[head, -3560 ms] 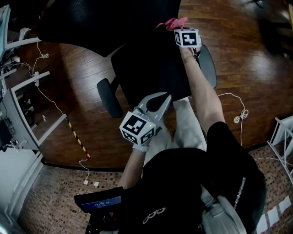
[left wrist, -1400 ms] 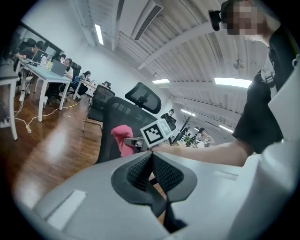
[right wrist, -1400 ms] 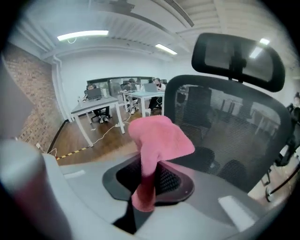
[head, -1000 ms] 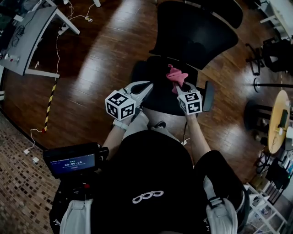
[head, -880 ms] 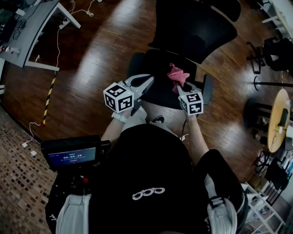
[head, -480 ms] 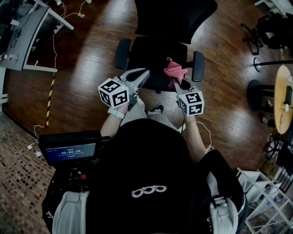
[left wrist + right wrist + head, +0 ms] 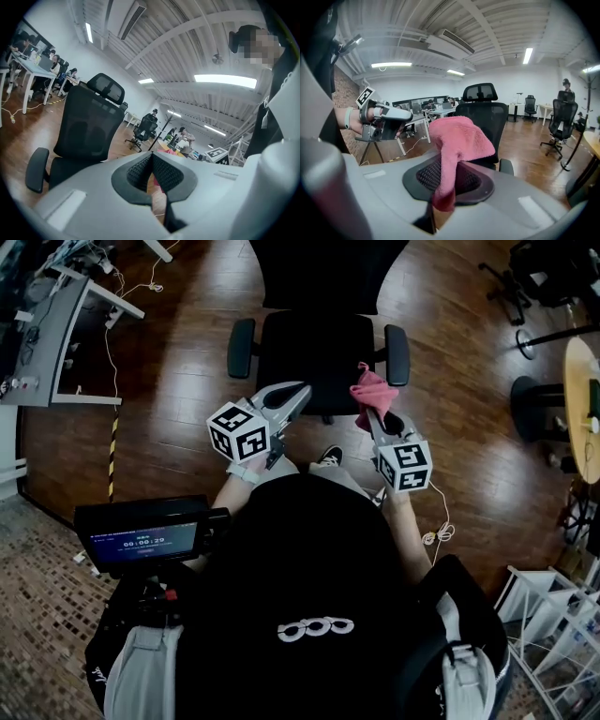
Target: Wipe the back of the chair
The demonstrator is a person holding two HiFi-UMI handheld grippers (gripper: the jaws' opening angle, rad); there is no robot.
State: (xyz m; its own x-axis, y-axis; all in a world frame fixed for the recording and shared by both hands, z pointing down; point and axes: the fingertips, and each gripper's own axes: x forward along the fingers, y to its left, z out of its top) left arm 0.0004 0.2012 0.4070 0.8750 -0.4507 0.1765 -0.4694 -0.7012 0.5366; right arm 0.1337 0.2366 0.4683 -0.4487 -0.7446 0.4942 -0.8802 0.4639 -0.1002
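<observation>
The pink cloth hangs in front of the chair, near its seat edge. The right gripper is clenched on 1 bunched fold of it. The cloth looks light, soft and floppy, so a deep pinch suits it. The mesh chair back, beyond the seat, will likely give and swivel. The left gripper, also before the seat, is closed on nothing.
</observation>
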